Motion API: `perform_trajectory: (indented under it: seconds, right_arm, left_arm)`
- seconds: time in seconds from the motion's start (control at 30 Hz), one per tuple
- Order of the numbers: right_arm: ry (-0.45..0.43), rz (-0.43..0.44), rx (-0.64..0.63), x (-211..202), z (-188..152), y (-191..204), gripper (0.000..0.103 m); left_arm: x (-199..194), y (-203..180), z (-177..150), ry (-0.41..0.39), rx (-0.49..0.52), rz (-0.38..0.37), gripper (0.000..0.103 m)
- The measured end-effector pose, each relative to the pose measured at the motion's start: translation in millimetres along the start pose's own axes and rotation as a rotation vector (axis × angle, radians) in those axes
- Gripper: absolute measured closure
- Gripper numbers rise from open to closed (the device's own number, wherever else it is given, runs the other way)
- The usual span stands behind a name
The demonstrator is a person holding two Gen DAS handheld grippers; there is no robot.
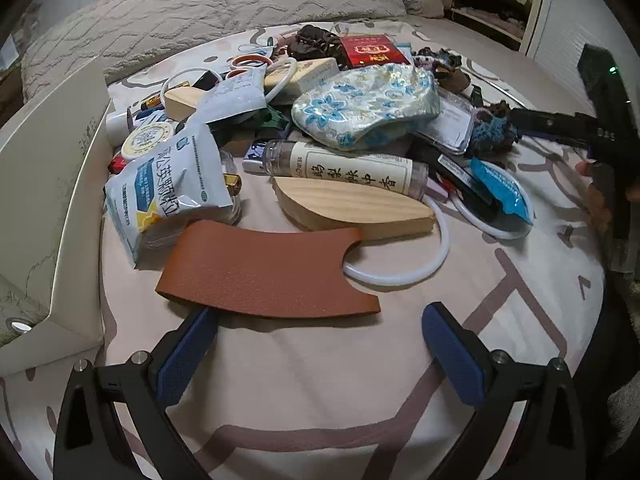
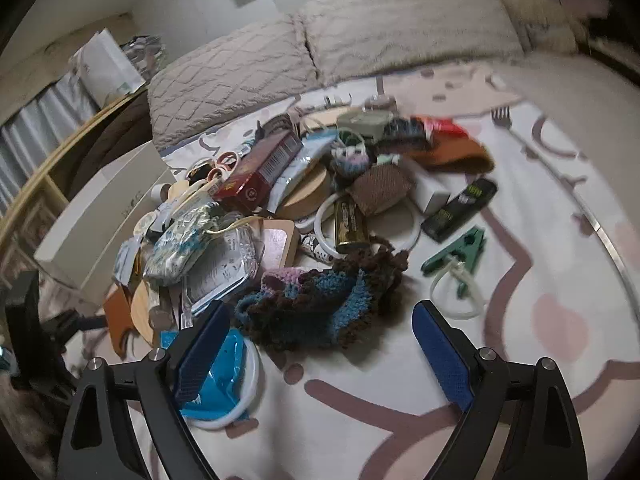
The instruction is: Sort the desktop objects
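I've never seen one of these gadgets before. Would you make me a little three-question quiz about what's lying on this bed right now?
1. True or false: the left gripper is clamped on the brown leather piece.
2. Which item lies nearest in front of the right gripper? A) green clip B) crocheted yarn piece C) red box
3. Fill in: the clear tube with the printed label rests against a ____ block.

Key: 1 false, its jaws stand open with nothing between them; 2 B; 3 wooden.
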State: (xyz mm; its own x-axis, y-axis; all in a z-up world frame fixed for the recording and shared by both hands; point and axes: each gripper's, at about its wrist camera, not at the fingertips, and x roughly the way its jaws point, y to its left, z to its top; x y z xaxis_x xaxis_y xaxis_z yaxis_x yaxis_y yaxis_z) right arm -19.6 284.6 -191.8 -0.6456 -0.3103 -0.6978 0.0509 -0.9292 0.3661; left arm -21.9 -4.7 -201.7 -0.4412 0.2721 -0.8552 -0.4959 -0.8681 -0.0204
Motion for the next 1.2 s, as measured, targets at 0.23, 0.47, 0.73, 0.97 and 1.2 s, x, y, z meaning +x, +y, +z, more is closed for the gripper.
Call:
perform_trajectory:
  seconds: [0.23,0.47,0.73,0.97,1.2]
  right_arm:
    - [0.046,0.075,0.094,18,4,-3,0.026]
    - [0.008,0.094,0.106,14,3,-5,0.073]
    - [-0.08,0.134,0.105,-11,4,-5,0.086]
    - [-0.113,0.163,0.15,-20,7,-18,0.087]
    - [-0.173,0.175,0.183,-37,10,-27,0.087]
  left_arm:
    - [-10,21,1,-0.047,-0.119,-0.018,0.0]
    - [-19,44,6,-0.109,-0.272,-0.014,0.0]
    - [0,56,28,-0.111,-0.306,-0.064,0.0]
    - [9,57,23,-0.06,-0.312,-0.135,0.0]
    - [-7,46,3,-0.046,-0.328,-0.296,0.0]
